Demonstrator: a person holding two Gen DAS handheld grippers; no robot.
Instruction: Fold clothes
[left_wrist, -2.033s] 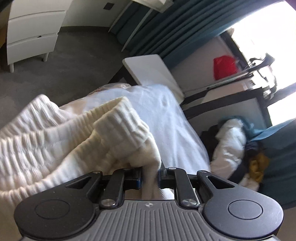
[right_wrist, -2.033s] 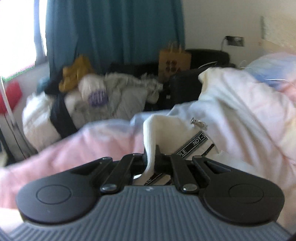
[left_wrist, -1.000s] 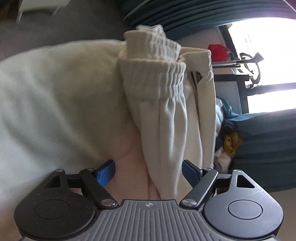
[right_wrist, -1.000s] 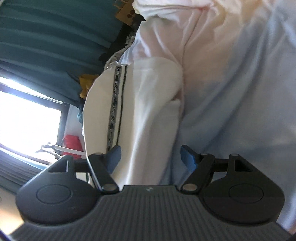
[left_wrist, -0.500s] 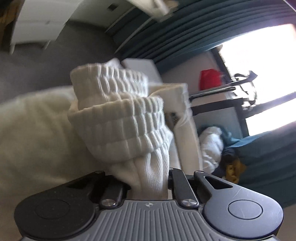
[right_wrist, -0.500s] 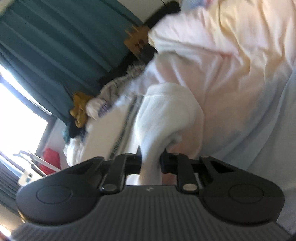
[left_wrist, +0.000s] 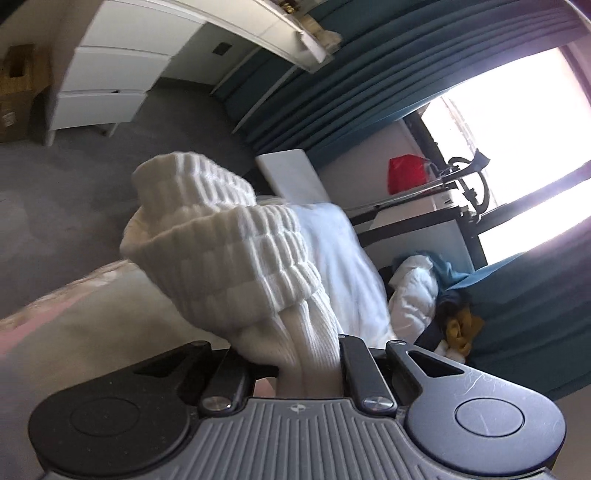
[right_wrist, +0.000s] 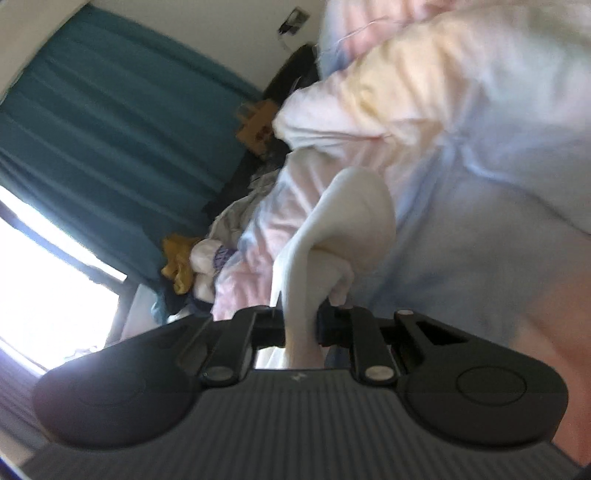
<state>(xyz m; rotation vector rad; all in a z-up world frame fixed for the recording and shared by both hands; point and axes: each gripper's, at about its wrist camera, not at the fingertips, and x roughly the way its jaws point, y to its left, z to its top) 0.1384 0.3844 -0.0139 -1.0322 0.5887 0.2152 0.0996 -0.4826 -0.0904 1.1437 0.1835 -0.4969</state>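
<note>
My left gripper (left_wrist: 303, 365) is shut on a white garment, gripping just below its ribbed cuff (left_wrist: 221, 251), which bulges up in front of the camera. My right gripper (right_wrist: 301, 325) is shut on a fold of the same white garment (right_wrist: 351, 221), which bunches above the jaws and is held over the bed. The stretch of garment between the two grippers is hidden.
A pink, blue and yellow duvet (right_wrist: 461, 129) covers the bed. A pile of clothes (left_wrist: 424, 295) lies by the teal curtains (left_wrist: 351, 92). A white drawer unit (left_wrist: 110, 81) stands on the grey floor. A brown paper bag (right_wrist: 258, 129) sits beyond the bed.
Both grippers were open over the folded garment one second ago. They have since shut on it and lifted it off the bed, tilting upward.
</note>
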